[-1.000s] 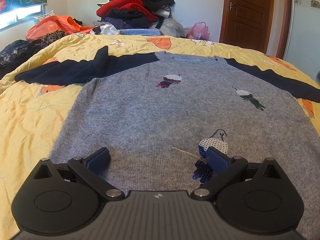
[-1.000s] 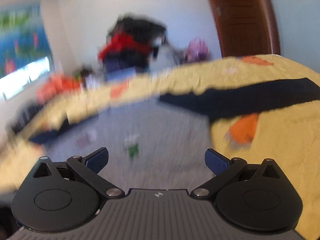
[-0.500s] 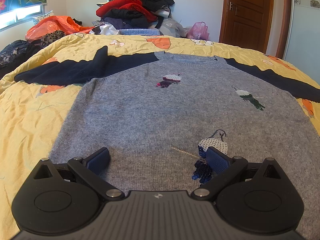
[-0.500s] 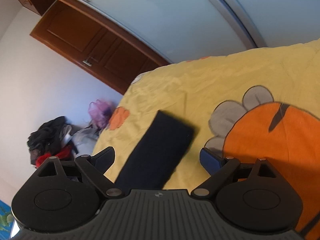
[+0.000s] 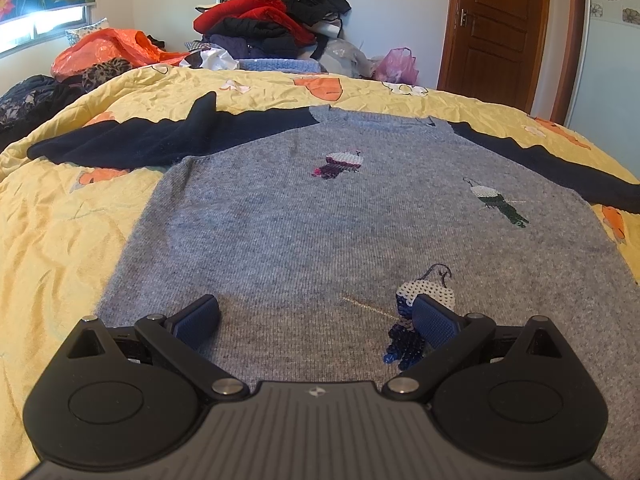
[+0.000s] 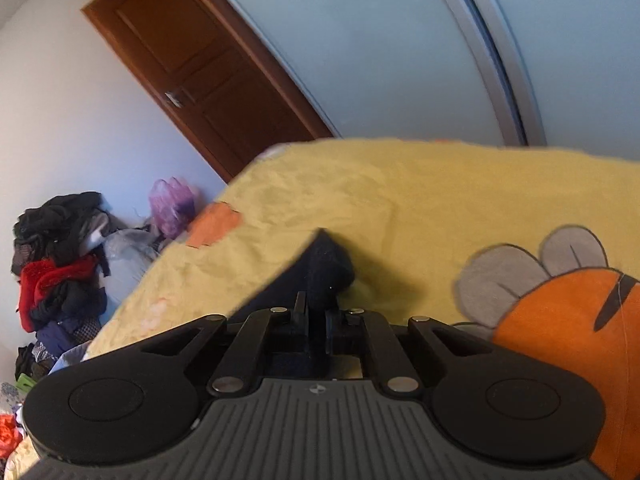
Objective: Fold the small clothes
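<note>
A grey sweater [image 5: 320,236] lies flat on the bed [image 5: 52,240], navy sleeves spread toward 10 and 2 o'clock. The left tongs [image 5: 316,318] hover released over its hem. The right tongs [image 6: 316,312] are clenched on the sleeve cuff [image 6: 326,268]. Soft, limp knit; edges and cuffs look like the best holds.
</note>
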Available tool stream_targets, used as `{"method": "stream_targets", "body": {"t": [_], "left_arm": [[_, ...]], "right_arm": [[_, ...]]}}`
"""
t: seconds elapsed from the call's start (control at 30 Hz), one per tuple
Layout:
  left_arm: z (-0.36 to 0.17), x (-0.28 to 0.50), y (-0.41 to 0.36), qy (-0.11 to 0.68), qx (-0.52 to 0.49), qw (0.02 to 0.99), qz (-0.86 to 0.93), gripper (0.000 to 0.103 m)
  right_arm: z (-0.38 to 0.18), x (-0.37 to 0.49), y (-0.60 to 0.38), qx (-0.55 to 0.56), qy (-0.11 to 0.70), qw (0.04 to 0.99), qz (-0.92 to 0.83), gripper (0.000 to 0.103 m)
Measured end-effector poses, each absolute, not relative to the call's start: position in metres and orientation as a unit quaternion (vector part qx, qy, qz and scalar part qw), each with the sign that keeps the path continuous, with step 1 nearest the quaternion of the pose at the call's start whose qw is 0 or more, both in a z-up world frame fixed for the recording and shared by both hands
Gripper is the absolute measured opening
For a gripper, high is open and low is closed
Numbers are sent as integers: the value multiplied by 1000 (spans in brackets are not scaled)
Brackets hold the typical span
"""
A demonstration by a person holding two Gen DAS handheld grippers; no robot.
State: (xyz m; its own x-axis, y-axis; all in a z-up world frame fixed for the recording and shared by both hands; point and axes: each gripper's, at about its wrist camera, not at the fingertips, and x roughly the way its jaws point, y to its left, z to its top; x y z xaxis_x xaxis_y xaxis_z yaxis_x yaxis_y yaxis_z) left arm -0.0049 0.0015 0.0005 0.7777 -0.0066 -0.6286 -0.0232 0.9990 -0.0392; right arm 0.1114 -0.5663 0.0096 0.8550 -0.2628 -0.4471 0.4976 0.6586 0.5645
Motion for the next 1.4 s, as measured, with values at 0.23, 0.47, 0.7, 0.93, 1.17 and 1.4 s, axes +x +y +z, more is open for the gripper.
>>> {"method": "stream_targets", "body": {"t": [0.23,0.47,0.7,0.93,1.17,1.4], "left_arm": [[1,-5,1,333,-22,942,4,103],[0,-5,4,333,-24,943,2,103],[0,-5,2,335,-16,942,5,103],[17,6,13,320,-78,943,-47,103],[49,108,10,344,-307,863,-208,103],[0,207,-43,437,-394,779,-218,103]], "right_arm": [[51,142,-396,208,195,959,-5,16],[20,163,-264,116,270,951,99,17],[16,130,-277,173,272,940,115,62],[-5,73,-308,299,267,896,189,67],[-14,74,-335,397,241,860,212,86],[-19,75,-341,426,230,845,225,86]]}}
